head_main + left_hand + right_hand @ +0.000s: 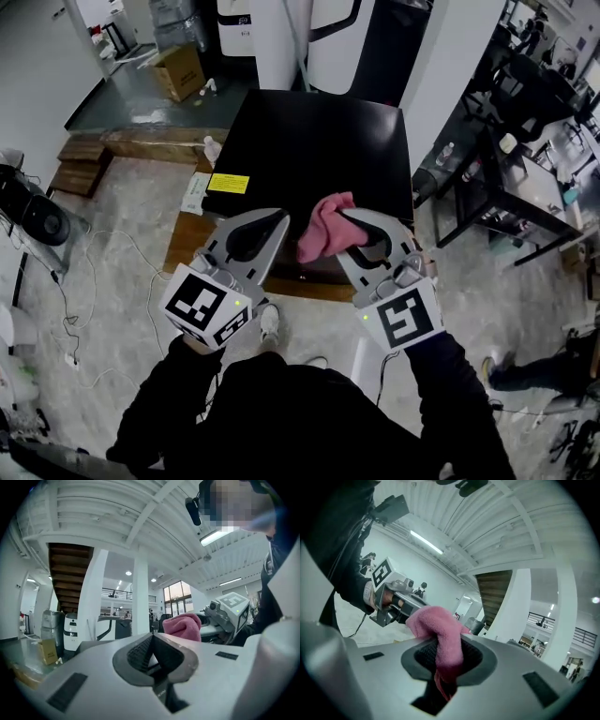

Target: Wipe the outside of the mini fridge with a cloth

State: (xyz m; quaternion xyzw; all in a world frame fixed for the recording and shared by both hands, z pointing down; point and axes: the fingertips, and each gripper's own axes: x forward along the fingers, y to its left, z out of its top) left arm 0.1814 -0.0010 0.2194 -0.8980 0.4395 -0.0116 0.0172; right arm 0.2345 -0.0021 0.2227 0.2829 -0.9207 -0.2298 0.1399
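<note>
The mini fridge (pixel 309 141) is black with a yellow label (pixel 229 183) on its top; in the head view it stands just ahead of me, seen from above. A pink cloth (pixel 323 227) is pinched in my right gripper (pixel 349 219), which is shut on it above the fridge's near edge. In the right gripper view the cloth (pixel 440 634) bulges out between the jaws of that gripper (pixel 447 648). My left gripper (pixel 279 219) hovers beside it, shut and holding nothing. The left gripper view shows its closed jaws (pixel 152 639) with the cloth (pixel 183 626) just beyond.
A wooden platform (pixel 141 145) lies under and left of the fridge. A cardboard box (pixel 178 70) sits at the back left, a small bottle (pixel 212 148) by the fridge's left side. Black tables (pixel 525 187) crowd the right. Cables (pixel 94 281) trail over the floor at left.
</note>
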